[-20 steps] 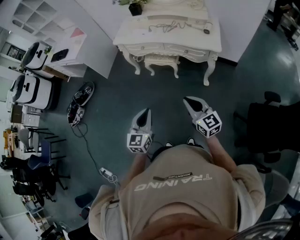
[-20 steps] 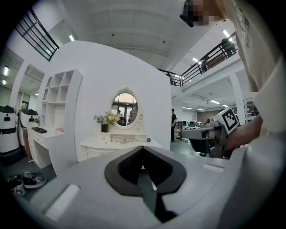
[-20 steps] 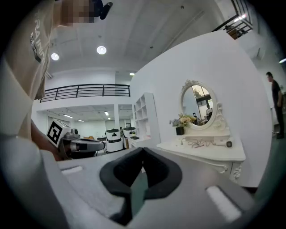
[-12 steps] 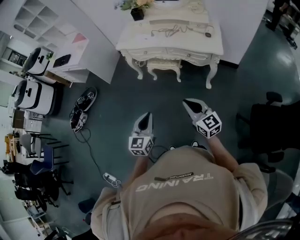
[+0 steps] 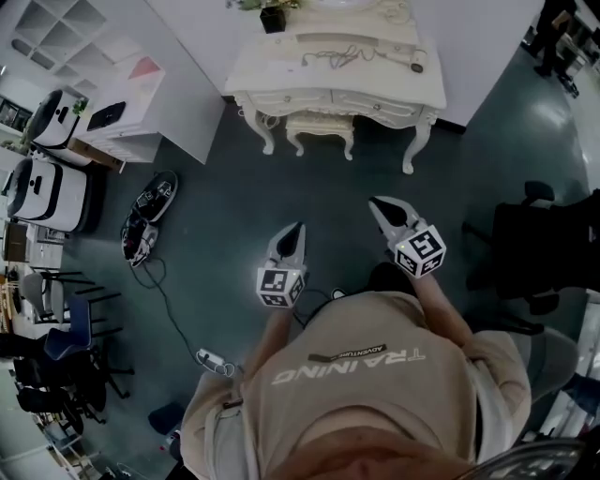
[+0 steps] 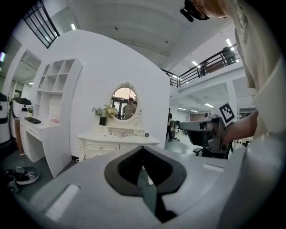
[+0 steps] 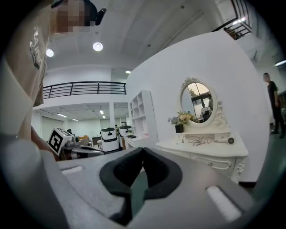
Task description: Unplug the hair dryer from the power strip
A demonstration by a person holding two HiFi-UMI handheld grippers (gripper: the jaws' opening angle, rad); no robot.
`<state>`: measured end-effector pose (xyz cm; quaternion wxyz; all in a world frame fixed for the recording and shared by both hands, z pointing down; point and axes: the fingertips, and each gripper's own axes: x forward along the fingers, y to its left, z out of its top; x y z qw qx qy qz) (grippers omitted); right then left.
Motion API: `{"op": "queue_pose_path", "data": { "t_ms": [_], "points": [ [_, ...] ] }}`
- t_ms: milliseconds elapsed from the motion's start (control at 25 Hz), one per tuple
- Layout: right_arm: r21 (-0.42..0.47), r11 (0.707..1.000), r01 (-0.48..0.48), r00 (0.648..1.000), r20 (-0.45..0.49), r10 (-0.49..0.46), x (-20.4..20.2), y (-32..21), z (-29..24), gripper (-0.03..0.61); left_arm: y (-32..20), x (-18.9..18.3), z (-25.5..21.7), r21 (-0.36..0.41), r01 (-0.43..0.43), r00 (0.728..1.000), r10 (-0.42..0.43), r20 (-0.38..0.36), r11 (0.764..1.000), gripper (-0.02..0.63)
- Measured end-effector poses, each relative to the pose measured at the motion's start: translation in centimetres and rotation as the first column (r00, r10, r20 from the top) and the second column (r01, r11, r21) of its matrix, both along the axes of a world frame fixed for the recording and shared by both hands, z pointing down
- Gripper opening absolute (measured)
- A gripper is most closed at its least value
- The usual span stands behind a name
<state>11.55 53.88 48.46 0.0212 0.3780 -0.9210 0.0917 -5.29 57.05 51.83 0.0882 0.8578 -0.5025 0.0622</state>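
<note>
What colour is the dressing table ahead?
Cream white; the dressing table shows best in the head view.

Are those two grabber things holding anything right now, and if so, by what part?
Nothing is held. The left gripper and the right gripper both have their jaws shut together with nothing between them.

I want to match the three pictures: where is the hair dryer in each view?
Head view: hair dryer near the top, on the dressing table's right end.
Left gripper view: hair dryer tiny, at centre.
Right gripper view: hair dryer right of centre.
Shared landmark: flower pot.
</note>
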Motion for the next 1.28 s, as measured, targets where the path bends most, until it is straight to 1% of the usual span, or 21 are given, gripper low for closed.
{"op": "queue_pose_path", "data": {
  "t_ms": [160,320,480,680,840,880,1000,1040,1160,1280],
  "points": [
    [-0.040,0.999,-0.011,0.999,-0.033,0.010,-0.3,-1.3,1.2,0.003,-1.3,-1.3,0.7,-0.023,0.011,1.000,-0.012,-0.024,1.000,0.002],
    [-0.025,1.000,0.012,0.998,-0.062,-0.013,-0.7,-4.1,1.7,0.003,-3.6,-1.4,2.0,-0.046,0.038,0.998,-0.040,-0.043,0.998,0.002],
    [0.008,0.998,0.056,0.995,-0.081,-0.055,0.1,-8.1,1.6,0.003,-7.3,0.2,1.3,-0.024,0.065,0.998,-0.065,-0.009,0.998,0.002],
    [0.031,0.995,0.095,0.994,-0.053,-0.094,1.2,-14.0,0.4,0.003,-12.8,1.7,-1.2,0.000,0.088,0.996,-0.088,0.031,0.996,0.002],
    [0.023,0.991,0.128,0.991,-0.028,-0.128,3.1,-18.8,0.6,0.003,-17.1,4.1,-2.0,-0.006,0.097,0.995,-0.097,0.022,0.995,0.002],
    [0.017,0.990,0.138,0.990,-0.020,-0.137,3.6,-19.9,0.9,0.003,-18.1,4.8,-2.0,-0.008,0.098,0.995,-0.098,0.025,0.995,0.002],
    [0.012,0.987,0.159,0.987,0.004,-0.159,4.9,-22.9,1.8,0.003,-20.5,6.7,-1.6,0.004,0.097,0.993,-0.097,0.074,0.995,0.002],
    [0.012,0.987,0.163,0.987,0.008,-0.163,5.1,-23.8,2.1,0.003,-21.1,7.1,-1.5,0.004,0.097,0.992,-0.097,0.078,0.995,0.002],
    [0.005,0.983,0.182,0.983,0.013,-0.182,5.1,-25.9,2.9,0.003,-22.4,7.3,-0.4,-0.022,0.112,0.992,-0.110,0.066,0.993,0.002],
    [-0.005,0.976,0.217,0.976,0.007,-0.217,4.7,-27.7,3.6,0.003,-24.0,6.9,0.6,-0.049,0.145,0.988,-0.143,0.056,0.988,0.002]
  ]
}}
